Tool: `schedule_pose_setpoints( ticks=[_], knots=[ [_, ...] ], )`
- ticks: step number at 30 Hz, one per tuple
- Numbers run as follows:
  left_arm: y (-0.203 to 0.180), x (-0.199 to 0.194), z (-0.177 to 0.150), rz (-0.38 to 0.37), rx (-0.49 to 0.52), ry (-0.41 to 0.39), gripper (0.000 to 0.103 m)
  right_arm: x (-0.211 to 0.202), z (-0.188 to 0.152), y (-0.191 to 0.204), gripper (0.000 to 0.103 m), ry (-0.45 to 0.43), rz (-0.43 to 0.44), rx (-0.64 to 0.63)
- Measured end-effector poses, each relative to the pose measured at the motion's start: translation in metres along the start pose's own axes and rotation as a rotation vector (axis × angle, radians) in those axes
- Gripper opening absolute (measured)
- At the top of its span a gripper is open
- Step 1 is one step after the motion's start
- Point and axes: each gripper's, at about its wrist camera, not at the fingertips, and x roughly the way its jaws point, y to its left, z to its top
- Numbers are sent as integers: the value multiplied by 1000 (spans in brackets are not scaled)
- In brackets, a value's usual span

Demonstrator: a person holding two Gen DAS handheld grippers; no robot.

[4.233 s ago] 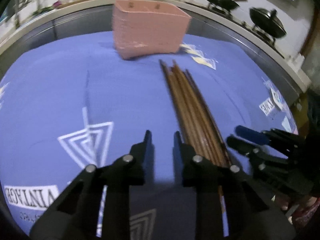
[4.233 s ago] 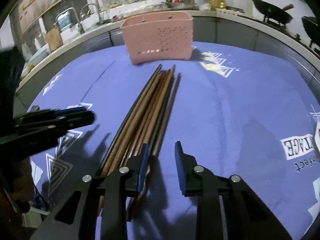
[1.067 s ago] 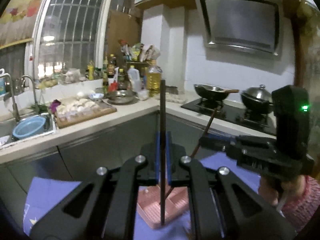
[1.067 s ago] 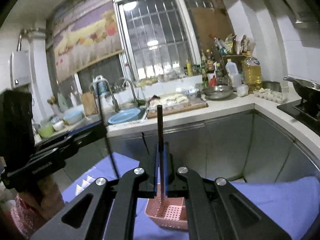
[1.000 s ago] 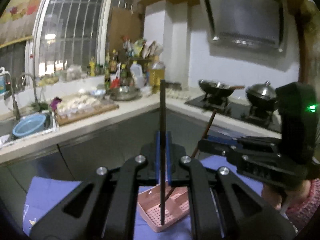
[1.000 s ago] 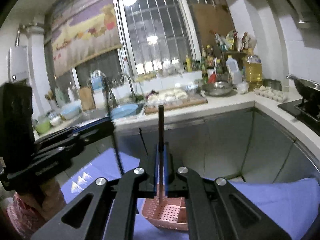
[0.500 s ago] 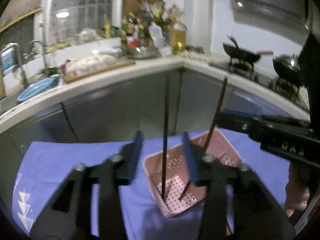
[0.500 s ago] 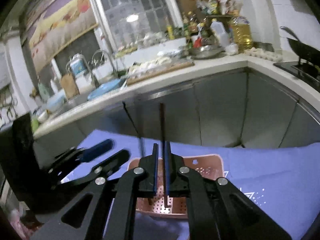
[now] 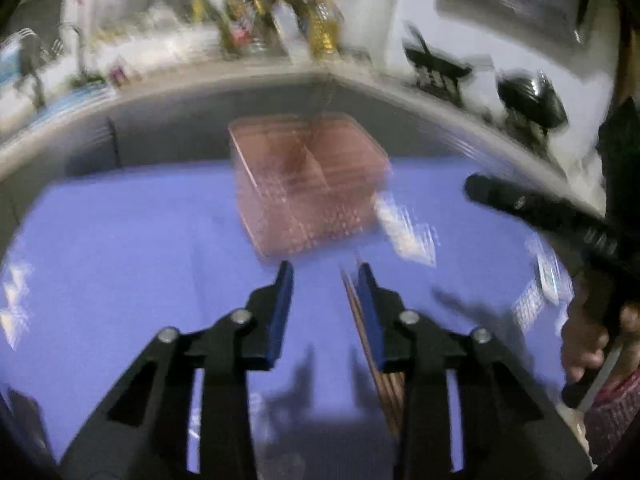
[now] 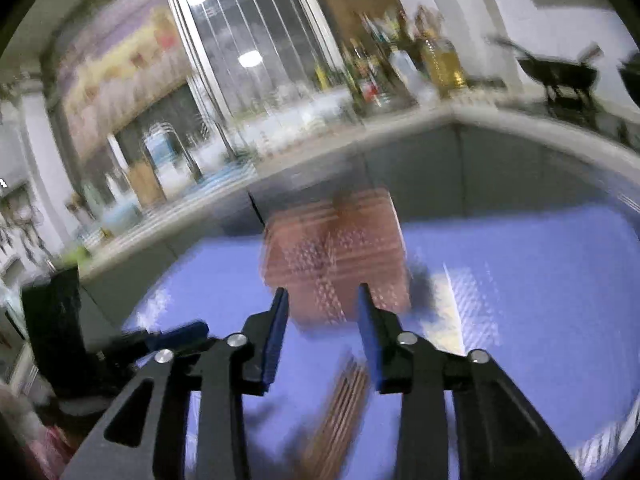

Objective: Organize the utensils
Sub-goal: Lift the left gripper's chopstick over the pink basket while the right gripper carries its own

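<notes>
The pink basket [image 9: 308, 184] stands blurred on the blue cloth [image 9: 120, 260]; in the right wrist view the pink basket [image 10: 336, 248] has a dark chopstick [image 10: 256, 208] sticking up at its left side. A bundle of brown chopsticks [image 9: 390, 396] lies on the cloth under my left gripper's right finger. My left gripper [image 9: 324, 266] is open and empty, its jaws closing. My right gripper [image 10: 322, 288] is open and empty too, its jaws opening, above the chopsticks' [image 10: 344, 408] far end. Each gripper shows in the other's view: right gripper [image 9: 476, 190], left gripper [image 10: 192, 330].
A steel counter curves around behind the table, with a wok [image 9: 436, 68] and a lidded pot [image 9: 532, 104] on the stove at right. A person's hand [image 9: 584, 340] holds the right gripper's handle. Bottles and a sink line the back counter.
Both grippers let go of the chopsticks they held upright over the basket and opened. Both have dropped toward the cloth and tilted down, so the lying bundle is in view again.
</notes>
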Motion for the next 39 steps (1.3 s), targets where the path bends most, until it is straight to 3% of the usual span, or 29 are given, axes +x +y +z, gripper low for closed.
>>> schedule_pose_setpoints(
  ticks=[2,5,11,15,19,22,29,31,33,39],
  knots=[
    [-14,18,-26,-38,25,88,17,13,-48,-5,23,123,-11,27],
    [-26,33,-53,-74,29,163,16,23,-97,-5,20,236,-26,36],
    [-44,48,-78,-81,46,224,14,23,-137,13,20,295,-30,-18],
    [-49,50,-74,-35,64,203,14,20,-137,18,20,286,-68,-77],
    [-41,54,-73,5,58,215,15,14,-144,-3,20,263,-184,-69],
    [-41,56,-71,23,66,209,15,7,-147,-20,20,258,-171,-5],
    [-46,68,-57,72,86,188,15,5,-147,-15,20,233,-118,-16],
    [-43,70,-55,86,81,186,7,15,-147,-11,20,251,-109,-28],
    [-37,69,-55,75,70,189,6,21,-151,-7,20,271,-101,-45],
    [-26,60,-59,92,61,200,6,18,-146,-8,20,259,-144,-62]
  ],
)
